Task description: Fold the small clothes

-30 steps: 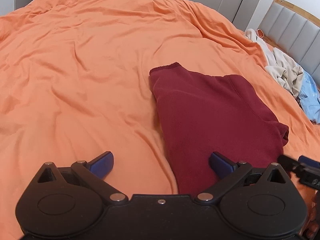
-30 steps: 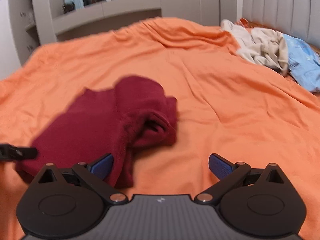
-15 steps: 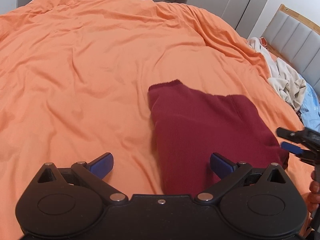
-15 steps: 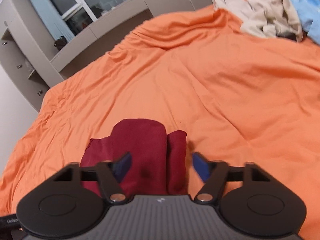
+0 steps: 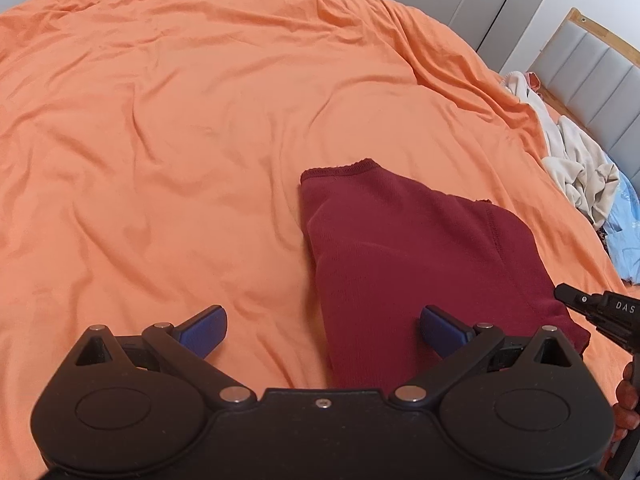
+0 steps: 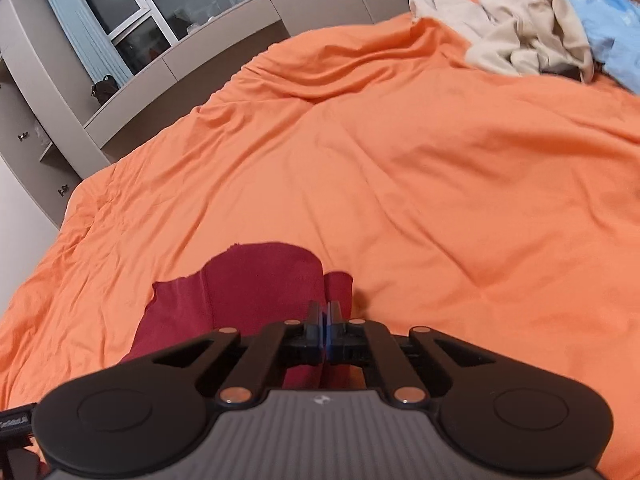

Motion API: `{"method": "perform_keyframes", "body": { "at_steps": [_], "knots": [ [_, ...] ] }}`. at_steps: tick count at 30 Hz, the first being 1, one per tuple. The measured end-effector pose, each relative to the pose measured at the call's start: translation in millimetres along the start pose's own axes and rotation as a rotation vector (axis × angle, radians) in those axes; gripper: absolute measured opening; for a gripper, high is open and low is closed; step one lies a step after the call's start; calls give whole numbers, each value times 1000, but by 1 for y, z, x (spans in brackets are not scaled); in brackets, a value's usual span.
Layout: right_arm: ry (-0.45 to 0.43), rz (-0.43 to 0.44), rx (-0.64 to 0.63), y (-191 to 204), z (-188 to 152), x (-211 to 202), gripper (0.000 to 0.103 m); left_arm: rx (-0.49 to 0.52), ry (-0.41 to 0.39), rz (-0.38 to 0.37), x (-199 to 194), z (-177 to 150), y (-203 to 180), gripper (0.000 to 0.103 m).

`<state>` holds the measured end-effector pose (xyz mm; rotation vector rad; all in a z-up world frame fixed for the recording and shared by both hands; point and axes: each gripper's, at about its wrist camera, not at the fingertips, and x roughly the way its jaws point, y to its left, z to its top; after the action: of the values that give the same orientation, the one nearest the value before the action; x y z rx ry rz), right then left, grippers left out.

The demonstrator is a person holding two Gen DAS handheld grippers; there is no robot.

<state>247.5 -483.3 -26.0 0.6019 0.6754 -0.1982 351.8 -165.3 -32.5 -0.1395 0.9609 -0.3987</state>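
On the orange bedspread [image 5: 200,120], the folded maroon knit garment [image 5: 420,272] lies at five o'clock; the right gripper [image 6: 324,320] is pinched closed at its edge, whether on cloth cannot be told, while the left gripper [image 5: 322,326] is held wide, empty.

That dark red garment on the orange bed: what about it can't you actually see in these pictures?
- Left wrist view: the dark red garment has its near edge hidden behind the left tool.
- Right wrist view: the shut right tool covers the spot it reaches; whether cloth is pinched is unclear.
- Both views: layers beneath the fold are hidden.
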Motion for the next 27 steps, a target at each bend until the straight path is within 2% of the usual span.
{"method": "perform_keyframes", "body": {
  "at_steps": [8, 9, 10, 11, 12, 13, 14, 15, 16, 22, 27],
  "knots": [
    [12, 2, -13, 0, -1, 2, 3, 8, 32, -9, 18, 3, 0, 103],
    [17, 7, -3, -2, -1, 4, 8, 10, 31, -8, 18, 3, -1, 103],
    [18, 11, 12, -5, -1, 4, 22, 14, 30, -5, 18, 3, -1, 103],
    [19, 12, 28, -7, 0, 4, 29, 18, 30, -1, 18, 2, -2, 103],
    [18, 10, 44, -10, 0, 4, 48, 21, 31, 2, 18, 2, -2, 103],
    [13, 13, 53, -12, 0, 3, 56, 23, 32, 2, 19, 3, -2, 103],
    [6, 17, 58, -13, 1, 3, 57, 23, 32, 2, 19, 3, -3, 103],
    [2, 23, 61, -14, 1, 2, 63, 22, 32, 2, 19, 3, -3, 103],
    [1, 29, 64, -14, 1, 3, 73, 23, 33, 2, 19, 3, -3, 103],
    [27, 31, 36, -5, 0, 14, 92, 40, 39, 4, 22, 4, -7, 103],
    [53, 26, 23, 0, -3, 26, 100, 59, 63, 5, 32, 6, -9, 103]
  ]
}}
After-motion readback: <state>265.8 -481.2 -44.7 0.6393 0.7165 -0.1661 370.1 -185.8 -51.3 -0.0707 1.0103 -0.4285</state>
